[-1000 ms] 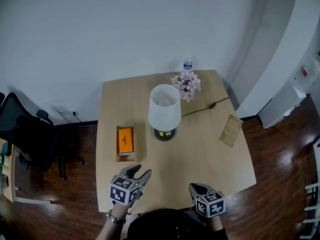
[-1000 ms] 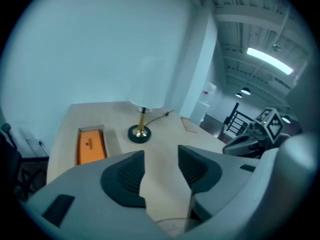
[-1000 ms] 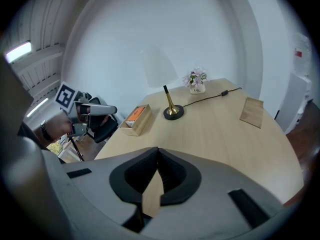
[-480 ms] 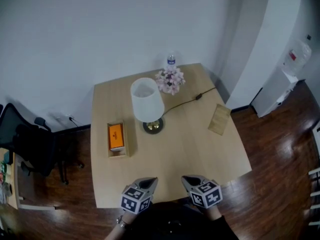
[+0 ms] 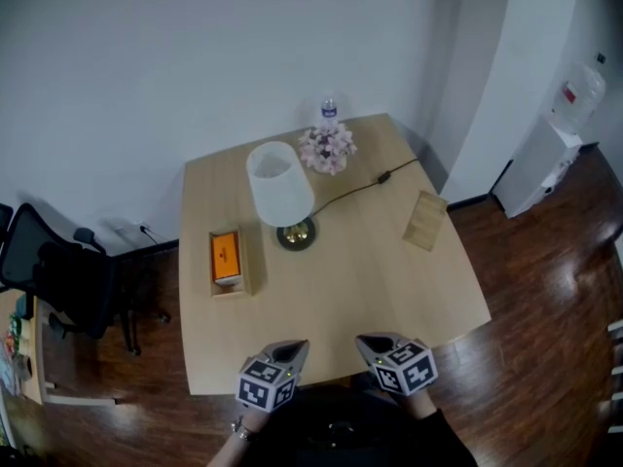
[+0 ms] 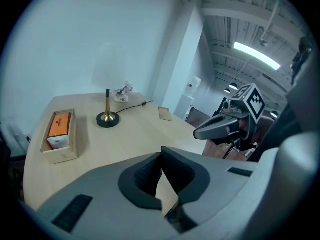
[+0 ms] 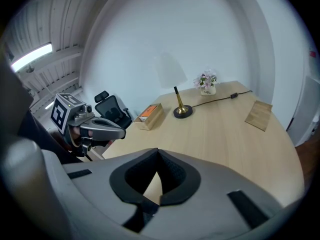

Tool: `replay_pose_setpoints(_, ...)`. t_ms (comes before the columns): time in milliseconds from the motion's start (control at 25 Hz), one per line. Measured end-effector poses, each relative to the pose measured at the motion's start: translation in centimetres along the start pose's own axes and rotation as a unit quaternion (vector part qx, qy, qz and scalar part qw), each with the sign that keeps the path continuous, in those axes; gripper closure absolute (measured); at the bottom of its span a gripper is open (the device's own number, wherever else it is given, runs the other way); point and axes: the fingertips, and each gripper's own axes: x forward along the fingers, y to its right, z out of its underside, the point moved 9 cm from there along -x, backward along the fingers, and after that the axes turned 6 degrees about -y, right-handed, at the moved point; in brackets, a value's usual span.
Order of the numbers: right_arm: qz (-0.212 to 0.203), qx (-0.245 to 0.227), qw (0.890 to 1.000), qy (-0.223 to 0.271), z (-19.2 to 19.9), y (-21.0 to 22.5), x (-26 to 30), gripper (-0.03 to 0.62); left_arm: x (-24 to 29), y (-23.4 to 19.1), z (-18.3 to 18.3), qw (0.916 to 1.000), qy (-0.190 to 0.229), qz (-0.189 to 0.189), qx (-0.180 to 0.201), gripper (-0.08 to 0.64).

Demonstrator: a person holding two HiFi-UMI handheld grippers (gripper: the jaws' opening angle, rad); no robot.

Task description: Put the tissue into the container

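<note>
Far left, off the table [image 5: 389,290]: black office chair [image 5: 58,280].

Tissue pack [image 5: 225,257]: flat orange rectangle with a small dark mark on top and a white near end. It's lying in the open light-wood box [image 5: 230,288] on the table's left side, with a bare strip of box floor at the near end. Long axis runs near edge to wall, parallel to the left table edge.

Left gripper [image 5: 295,344]: jaws together, nothing between, over the near edge.

Then lamp [image 5: 279,184], flowers [image 5: 327,148], bottle [image 5: 329,111].

Right gripper [image 5: 365,341]: pads together, empty, just beside the left.

Wooden board [image 5: 424,220] flat at right.
</note>
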Motion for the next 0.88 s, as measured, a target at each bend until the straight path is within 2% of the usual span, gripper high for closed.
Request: replay_pose_setpoints(880,-0.017,0.002,1.0,-0.005,1.4,0.8,-0.6,0.604,0.4,1.8,0.5,0.9997,-0.017,-0.013,0.006,0.563)
